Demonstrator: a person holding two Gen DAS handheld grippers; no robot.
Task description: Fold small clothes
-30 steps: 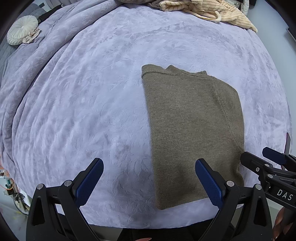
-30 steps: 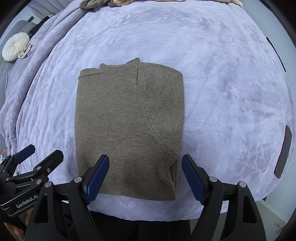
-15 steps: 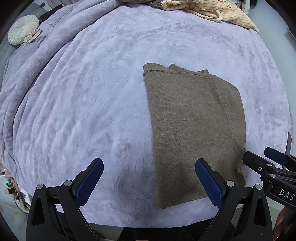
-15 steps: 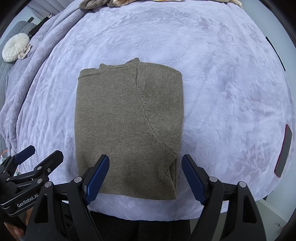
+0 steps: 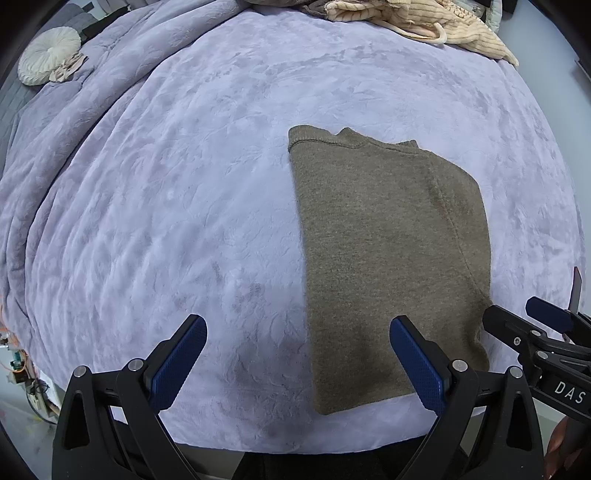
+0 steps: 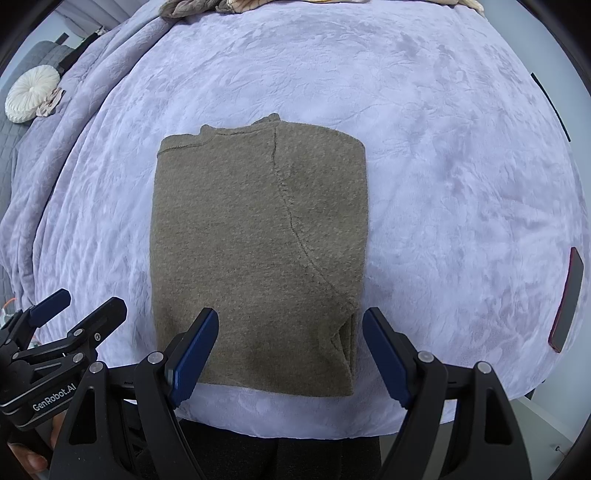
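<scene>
Right gripper (image 6: 290,347): hangs above the near edge of the bed, pointing down, its 2 blue-padded fingers (image 6: 194,350) spread wide and pinching nothing; the near right corner of the garment lies below the gap between them.
Left gripper (image 5: 297,363): beside it, also pointing down, fingers (image 5: 177,360) spread just as wide and empty; 1 pad sits over bare blanket, the other over the garment's near edge.
Hands: a fingertip shows at the bottom corner of each wrist view, behind the neighbouring gripper's black frame.
Folded sweater (image 6: 258,251): an olive-brown knit, folded into a tall rectangle, lies flat on the bed near its front edge; a curved sleeve seam runs down its right half, and the neckline edge faces away from the grippers.
Blanket (image 5: 184,184): a lilac, leaf-embossed plush cover spreads over the whole bed and bunches into long folds at the left.
Dark flat object (image 6: 567,301): a slim slab with a reddish rim rests on the blanket at the bed's right edge, well apart from the sweater.
Round cushion (image 5: 50,55): cream, pleated, at the far left on a grey quilted surface.
Clothes pile (image 5: 424,22): cream ribbed garments and a brownish one heaped at the far end of the bed.
</scene>
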